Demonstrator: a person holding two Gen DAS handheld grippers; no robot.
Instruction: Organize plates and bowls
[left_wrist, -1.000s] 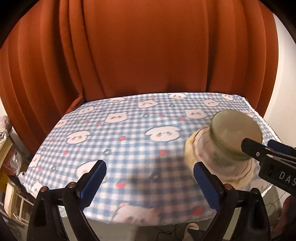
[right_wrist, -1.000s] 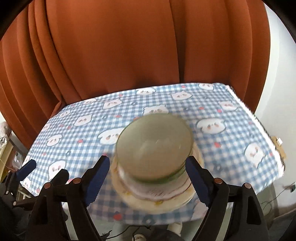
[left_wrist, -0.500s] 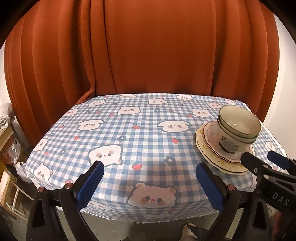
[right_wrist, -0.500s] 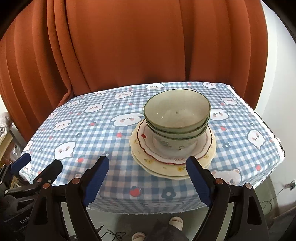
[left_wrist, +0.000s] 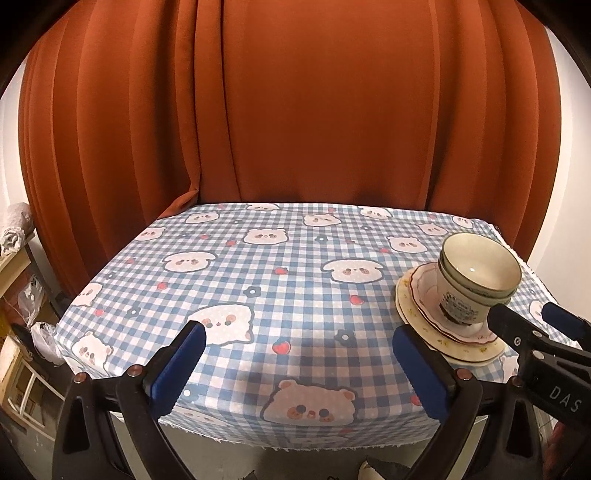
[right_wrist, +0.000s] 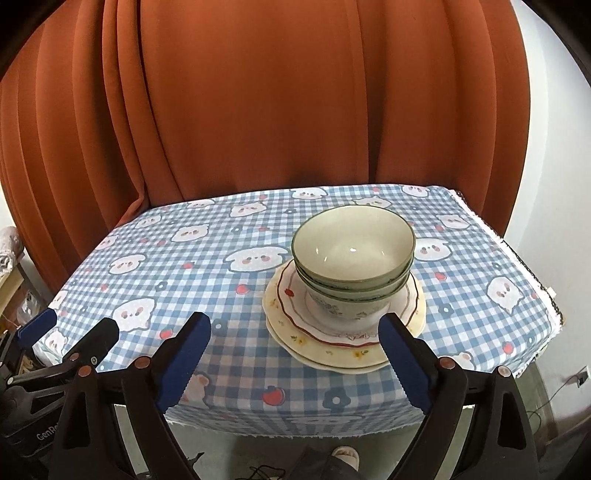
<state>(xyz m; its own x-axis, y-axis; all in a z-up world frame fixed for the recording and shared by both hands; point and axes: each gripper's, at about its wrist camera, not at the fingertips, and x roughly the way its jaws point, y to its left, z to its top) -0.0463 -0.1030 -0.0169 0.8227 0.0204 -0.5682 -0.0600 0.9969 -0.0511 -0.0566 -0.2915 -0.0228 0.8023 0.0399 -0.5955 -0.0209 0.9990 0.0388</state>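
Nested green-rimmed bowls (right_wrist: 352, 254) sit on a stack of plates (right_wrist: 328, 336): a red-rimmed plate over cream floral ones. The stack stands on the table's right half, near the front edge. It also shows at the right of the left wrist view (left_wrist: 476, 280). My right gripper (right_wrist: 293, 338) is open and empty, held back from the table's front edge, in front of the stack. My left gripper (left_wrist: 295, 350) is open and empty, in front of the table's middle. The right gripper's fingers (left_wrist: 517, 332) show at the right of the left wrist view.
The table wears a blue checked cloth with bear prints (left_wrist: 258, 288). An orange curtain (left_wrist: 295, 110) hangs close behind it. Shelving with clutter (left_wrist: 14, 295) stands at the left. A white wall (right_wrist: 554, 184) is at the right. A slippered foot (right_wrist: 345, 456) shows below the table.
Both grippers have pulled back and up from the table. The bowl stack, close between the right fingers a second ago, now stands free on the plates farther away.
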